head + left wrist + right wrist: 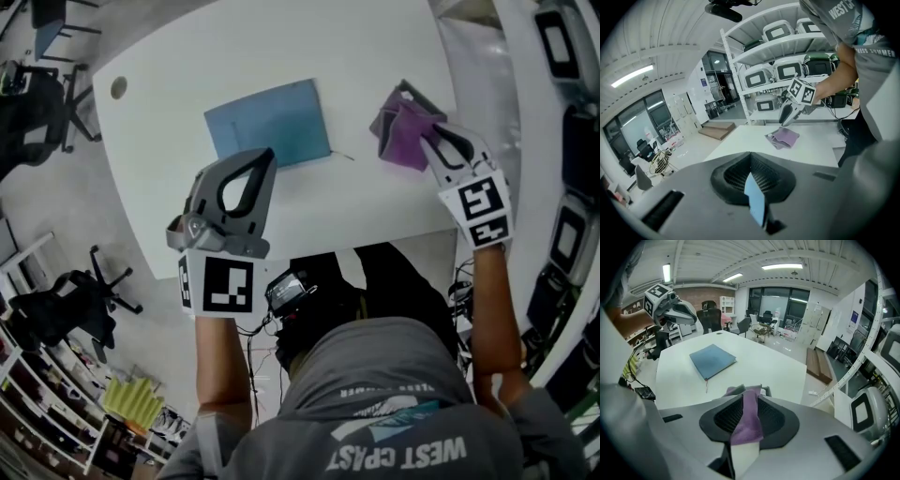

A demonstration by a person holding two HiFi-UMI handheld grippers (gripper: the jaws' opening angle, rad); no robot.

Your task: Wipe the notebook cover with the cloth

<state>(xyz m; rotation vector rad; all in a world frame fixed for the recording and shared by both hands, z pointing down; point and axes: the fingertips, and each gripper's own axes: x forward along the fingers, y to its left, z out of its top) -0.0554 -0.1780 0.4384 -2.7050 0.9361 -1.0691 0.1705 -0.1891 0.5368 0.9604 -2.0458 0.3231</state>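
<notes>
Notebook [270,124] and cloth [405,127] lay apart on the white counter [159,141]. The blue notebook was closed and flat near the middle, and the purple cloth sat crumpled to its right, near the counter's right edge.

The right tongs [433,142] pointed steeply down with their tips at the near edge of the cloth. Their jaws stood partly open. In the right gripper view a strip of purple cloth showed in the gap, with bare counter below it, and the pads were not clamped on it.

The left tongs [262,159] hung over the near edge of the notebook. Their jaws stood a narrow way apart and held nothing, with only the blue of the cover showing through the slit.
</notes>
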